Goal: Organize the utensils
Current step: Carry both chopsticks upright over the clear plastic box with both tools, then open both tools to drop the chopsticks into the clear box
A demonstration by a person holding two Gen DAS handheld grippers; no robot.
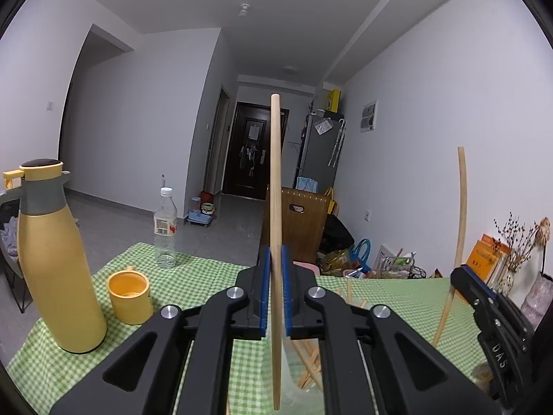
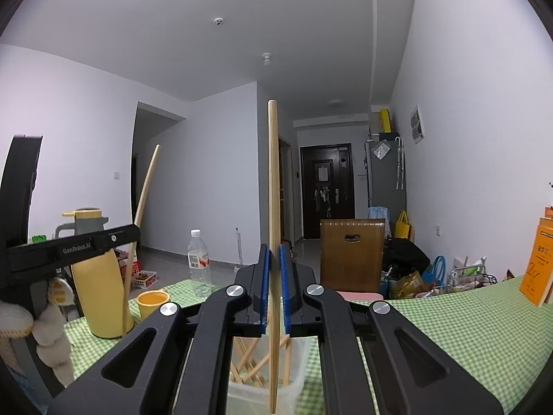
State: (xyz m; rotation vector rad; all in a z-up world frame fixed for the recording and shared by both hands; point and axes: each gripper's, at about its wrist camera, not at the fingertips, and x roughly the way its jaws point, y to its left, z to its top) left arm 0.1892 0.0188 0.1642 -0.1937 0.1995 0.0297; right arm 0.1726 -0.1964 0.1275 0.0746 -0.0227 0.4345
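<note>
You're clamping one long pale wooden chopstick (image 1: 275, 207) upright in the left gripper (image 1: 275, 294), and another chopstick (image 2: 273, 224) in the right gripper (image 2: 273, 290), over the clear plastic tub (image 2: 293, 390) of loose sticks. They're looking light, stiff and slick, so I'd be pinching mid-shaft. Long axes are running vertical, tips down.

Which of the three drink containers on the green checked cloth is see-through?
The plastic bottle with the white cap. The tall yellow flask and the small yellow cup in front of it are both solid-coloured.
</note>
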